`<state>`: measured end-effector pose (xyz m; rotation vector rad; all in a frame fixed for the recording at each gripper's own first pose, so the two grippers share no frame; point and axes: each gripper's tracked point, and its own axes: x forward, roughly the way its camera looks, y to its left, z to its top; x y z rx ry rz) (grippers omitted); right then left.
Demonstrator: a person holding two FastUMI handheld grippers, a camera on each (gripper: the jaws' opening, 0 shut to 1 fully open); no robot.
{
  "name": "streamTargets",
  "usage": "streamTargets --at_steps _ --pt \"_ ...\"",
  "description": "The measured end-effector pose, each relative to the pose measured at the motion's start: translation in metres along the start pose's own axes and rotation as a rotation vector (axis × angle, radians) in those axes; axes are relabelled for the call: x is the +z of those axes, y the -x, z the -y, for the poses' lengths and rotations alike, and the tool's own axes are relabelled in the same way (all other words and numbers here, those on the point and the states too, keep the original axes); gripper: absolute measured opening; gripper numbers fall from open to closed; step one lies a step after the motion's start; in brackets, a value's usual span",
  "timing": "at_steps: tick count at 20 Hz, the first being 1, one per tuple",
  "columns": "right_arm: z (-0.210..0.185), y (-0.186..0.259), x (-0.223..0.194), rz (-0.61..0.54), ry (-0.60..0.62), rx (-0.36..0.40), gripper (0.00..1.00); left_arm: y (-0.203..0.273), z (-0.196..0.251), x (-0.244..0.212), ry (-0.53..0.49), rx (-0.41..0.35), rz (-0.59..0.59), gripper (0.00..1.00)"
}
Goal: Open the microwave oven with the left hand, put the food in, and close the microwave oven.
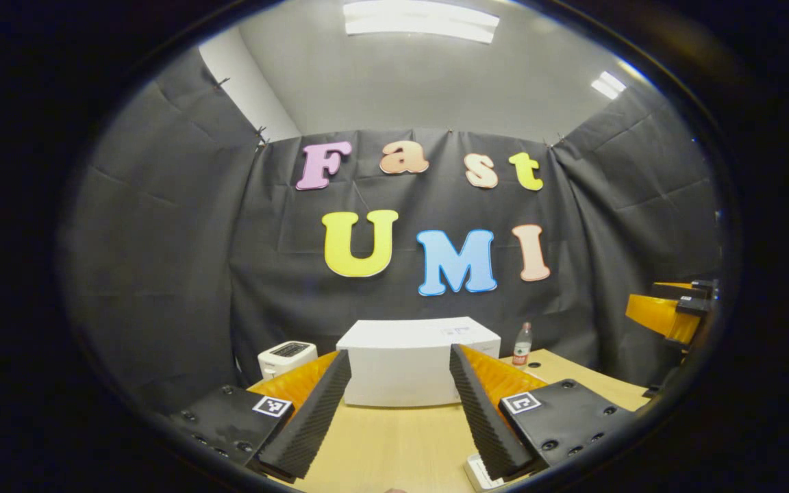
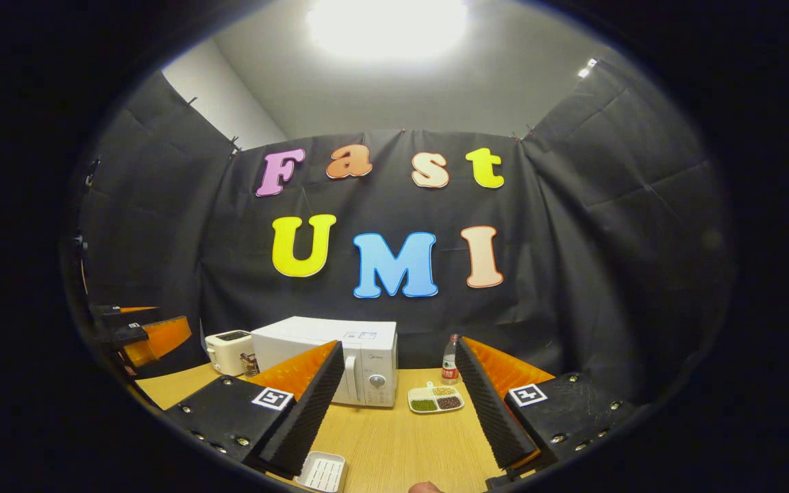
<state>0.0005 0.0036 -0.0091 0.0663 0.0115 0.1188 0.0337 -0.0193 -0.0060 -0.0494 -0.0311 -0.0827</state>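
A light wooden desk [image 2: 394,438] stands before a black cloth wall. The left hand-held gripper [image 1: 400,411] is spread wide and holds nothing; so is the right hand-held gripper [image 2: 398,411]. The white microwave oven [image 2: 329,356] stands at the back of the desk with its door closed. Just beside it on the right lies a divided dish of food [image 2: 435,398], with a bottle [image 2: 448,359] behind. A white toaster [image 2: 229,350] stands on its left. A small white tray [image 2: 322,472] lies near the right hand-held gripper.

Black cloth walls [image 1: 161,226], wooden table [image 2: 394,438], bright ceiling light [image 2: 386,20].
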Motion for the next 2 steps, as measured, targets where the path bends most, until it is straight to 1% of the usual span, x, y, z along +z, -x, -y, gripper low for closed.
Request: streamTargets --at_steps 2 --pt "-0.0020 0.0006 0.0008 0.004 0.001 -0.002 0.99 0.0036 0.0000 0.0018 -0.001 -0.002 0.003 0.96"
